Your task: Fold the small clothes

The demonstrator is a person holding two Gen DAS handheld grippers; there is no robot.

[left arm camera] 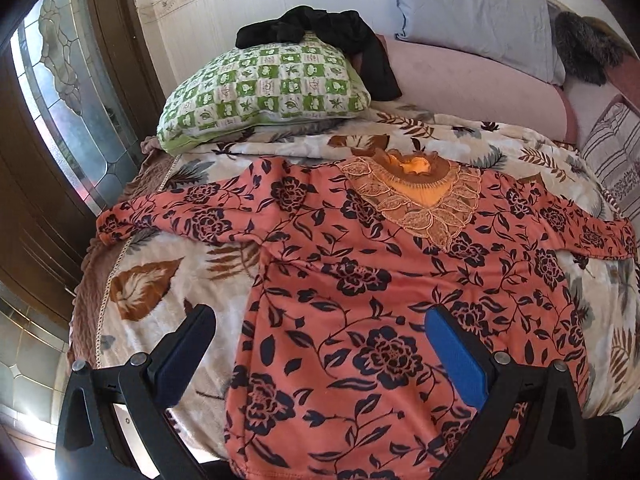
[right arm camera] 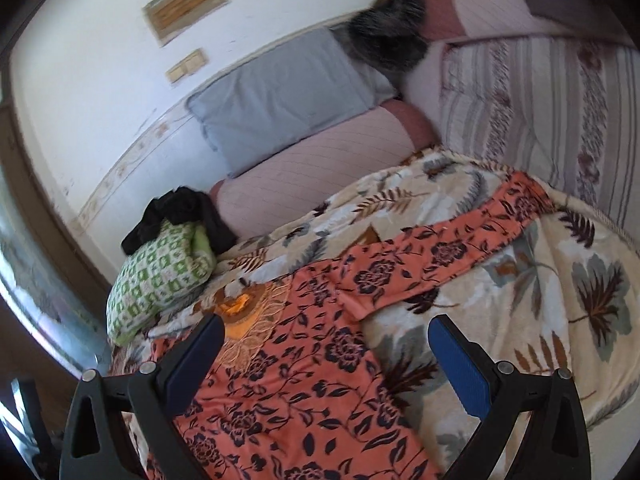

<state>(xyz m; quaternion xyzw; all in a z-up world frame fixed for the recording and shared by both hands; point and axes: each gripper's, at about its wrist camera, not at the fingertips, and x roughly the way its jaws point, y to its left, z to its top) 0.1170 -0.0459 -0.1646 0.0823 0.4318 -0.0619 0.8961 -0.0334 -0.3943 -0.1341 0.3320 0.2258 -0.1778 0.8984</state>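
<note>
A small orange top with dark flowers (left arm camera: pixel 360 280) lies flat, face up, on a leaf-patterned blanket (left arm camera: pixel 160 280), with both sleeves spread out and a lace collar (left arm camera: pixel 416 196) at the far end. My left gripper (left arm camera: pixel 320 320) is open and empty, hovering over the lower left part of the top. In the right wrist view the top (right arm camera: pixel 300 380) runs from the bottom centre, with its right sleeve (right arm camera: pixel 460 248) stretched away. My right gripper (right arm camera: pixel 326 332) is open and empty above the top's right shoulder area.
A green checked pillow (left arm camera: pixel 264 88) with a black garment (left arm camera: pixel 320 32) on it lies at the far left. A grey cushion (left arm camera: pixel 480 12), a pink bolster (left arm camera: pixel 480 92) and a striped pillow (right arm camera: pixel 540 112) line the far side. A glass door (left arm camera: pixel 60 120) stands at left.
</note>
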